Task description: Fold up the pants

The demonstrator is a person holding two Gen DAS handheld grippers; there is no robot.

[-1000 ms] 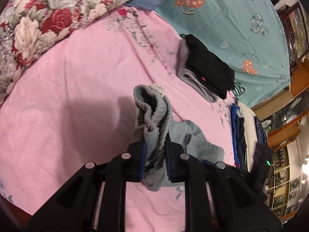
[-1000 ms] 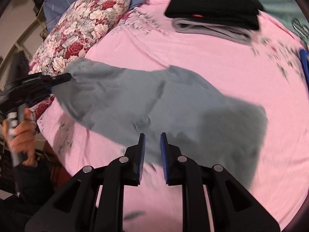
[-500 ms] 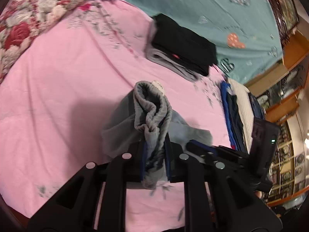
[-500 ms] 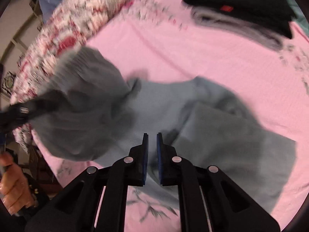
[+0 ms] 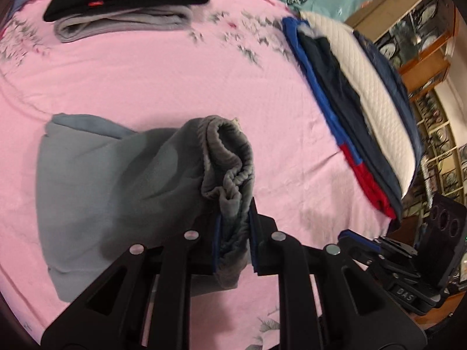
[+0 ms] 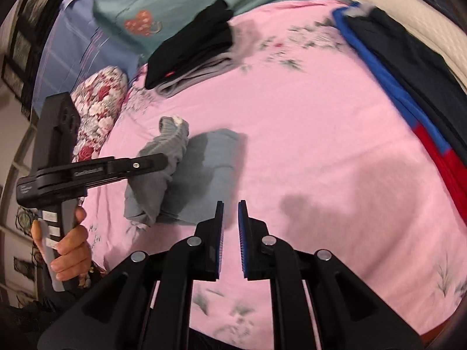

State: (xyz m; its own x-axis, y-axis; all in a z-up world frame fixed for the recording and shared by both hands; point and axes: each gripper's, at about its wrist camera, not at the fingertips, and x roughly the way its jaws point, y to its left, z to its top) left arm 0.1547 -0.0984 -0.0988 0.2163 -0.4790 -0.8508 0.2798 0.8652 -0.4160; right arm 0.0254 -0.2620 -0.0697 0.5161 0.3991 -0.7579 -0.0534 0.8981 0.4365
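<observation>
The grey pants (image 5: 111, 186) lie folded over on the pink bedsheet (image 5: 175, 81). My left gripper (image 5: 233, 218) is shut on the bunched grey waistband (image 5: 230, 157) and holds it over the folded part. In the right wrist view the pants (image 6: 201, 175) lie left of centre, with the left gripper (image 6: 163, 160) clamped on the waistband (image 6: 172, 137). My right gripper (image 6: 230, 213) is empty, its jaws a narrow gap apart, above bare sheet to the right of the pants.
A folded black and grey stack (image 5: 128, 3) lies at the far side of the bed. A pile of blue, navy, red and white clothes (image 5: 359, 99) lies on the right. A floral pillow (image 6: 96, 108) is at the left, with wooden shelves (image 5: 432, 58) beyond the bed.
My left gripper has carried the waistband across over the rest of the pants, folding them. My right gripper has drawn back off the pants, and its jaws have parted slightly.
</observation>
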